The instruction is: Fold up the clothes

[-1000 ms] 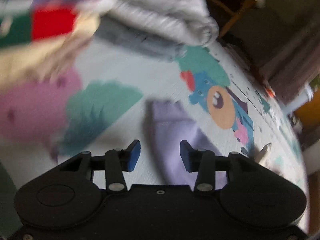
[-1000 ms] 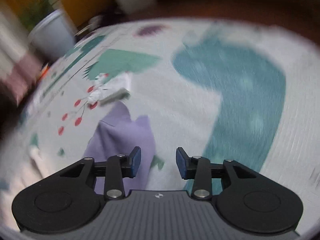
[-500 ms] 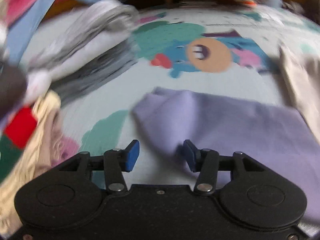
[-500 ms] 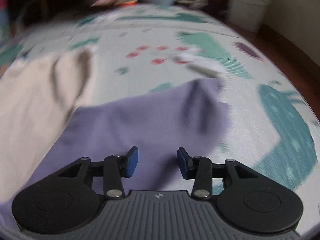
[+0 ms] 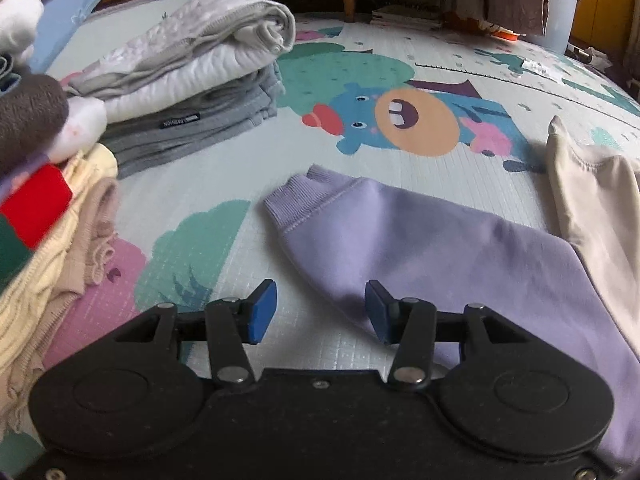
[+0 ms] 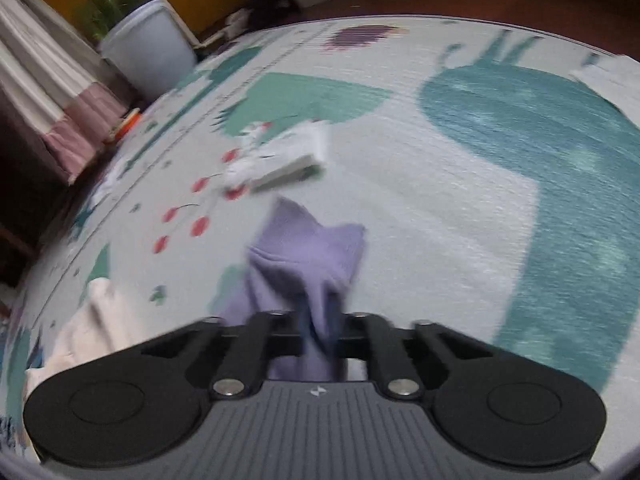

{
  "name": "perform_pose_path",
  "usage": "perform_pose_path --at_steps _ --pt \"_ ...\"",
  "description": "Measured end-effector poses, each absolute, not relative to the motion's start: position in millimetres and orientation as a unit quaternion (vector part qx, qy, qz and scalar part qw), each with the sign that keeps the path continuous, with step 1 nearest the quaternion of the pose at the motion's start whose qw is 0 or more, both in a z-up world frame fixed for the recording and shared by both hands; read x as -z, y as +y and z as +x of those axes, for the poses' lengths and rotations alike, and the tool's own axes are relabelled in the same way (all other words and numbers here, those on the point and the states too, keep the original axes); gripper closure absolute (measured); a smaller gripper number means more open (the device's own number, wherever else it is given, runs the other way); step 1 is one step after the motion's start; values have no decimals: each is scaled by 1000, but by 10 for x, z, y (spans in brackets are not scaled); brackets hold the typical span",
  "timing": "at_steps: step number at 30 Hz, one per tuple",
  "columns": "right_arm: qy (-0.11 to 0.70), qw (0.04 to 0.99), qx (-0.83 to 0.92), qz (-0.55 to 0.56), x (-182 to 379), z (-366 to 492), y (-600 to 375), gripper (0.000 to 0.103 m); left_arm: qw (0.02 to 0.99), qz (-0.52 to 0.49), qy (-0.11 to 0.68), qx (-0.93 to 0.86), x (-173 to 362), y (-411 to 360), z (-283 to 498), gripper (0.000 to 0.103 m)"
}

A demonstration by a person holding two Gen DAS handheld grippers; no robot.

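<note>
A lilac sweatshirt (image 5: 432,248) lies on the printed play mat (image 5: 360,160), one sleeve with a ribbed cuff (image 5: 296,196) pointing away from me. My left gripper (image 5: 316,314) is open and low over the near edge of that sleeve, with nothing between the blue pads. In the right wrist view my right gripper (image 6: 320,330) is shut on a bunched fold of the lilac sweatshirt (image 6: 308,256), which rises in a peak ahead of the fingers.
A stack of folded grey and white clothes (image 5: 192,80) sits at far left. A pile of mixed clothes (image 5: 44,208) lies at the left edge. A beige garment (image 5: 592,200) lies right of the sweatshirt. A white folded item (image 6: 280,156) and a white pot (image 6: 148,48) lie beyond.
My right gripper has closed on the lilac fabric and swung round. My left gripper stayed open and settled over the sleeve near the cuff.
</note>
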State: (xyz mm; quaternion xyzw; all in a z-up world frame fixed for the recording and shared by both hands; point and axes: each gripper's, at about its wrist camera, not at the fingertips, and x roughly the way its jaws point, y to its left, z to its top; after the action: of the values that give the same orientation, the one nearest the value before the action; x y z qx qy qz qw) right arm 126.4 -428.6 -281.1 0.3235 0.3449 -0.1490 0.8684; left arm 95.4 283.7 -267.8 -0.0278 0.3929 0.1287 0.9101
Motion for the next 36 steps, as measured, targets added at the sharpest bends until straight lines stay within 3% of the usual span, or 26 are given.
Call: perform_pose_path --at_steps 5,7,11,14,23,31,36 --pt "251 888 222 316 2150 874 -4193 99 911 -31 392 -126 2671 2822 952 54" --pt "264 896 238 267 2069 834 -4119 97 910 -38 393 -125 2682 2823 949 54" --pt "372 862 284 195 2386 1120 -4236 71 911 -40 393 -118 2680 2784 923 54" --pt "376 865 300 140 2424 1154 -4222 71 914 -32 387 -117 2647 2766 883 53" --pt "395 918 -11 -29 2482 1063 -2726 68 926 -28 375 -27 2478 2415 798 53" --pt "402 868 -276 -92 2587 506 -1642 69 903 32 378 202 2451 1424 328 53" --pt "409 849 -314 -117 2668 315 -1470 67 868 95 405 271 2728 846 94 51"
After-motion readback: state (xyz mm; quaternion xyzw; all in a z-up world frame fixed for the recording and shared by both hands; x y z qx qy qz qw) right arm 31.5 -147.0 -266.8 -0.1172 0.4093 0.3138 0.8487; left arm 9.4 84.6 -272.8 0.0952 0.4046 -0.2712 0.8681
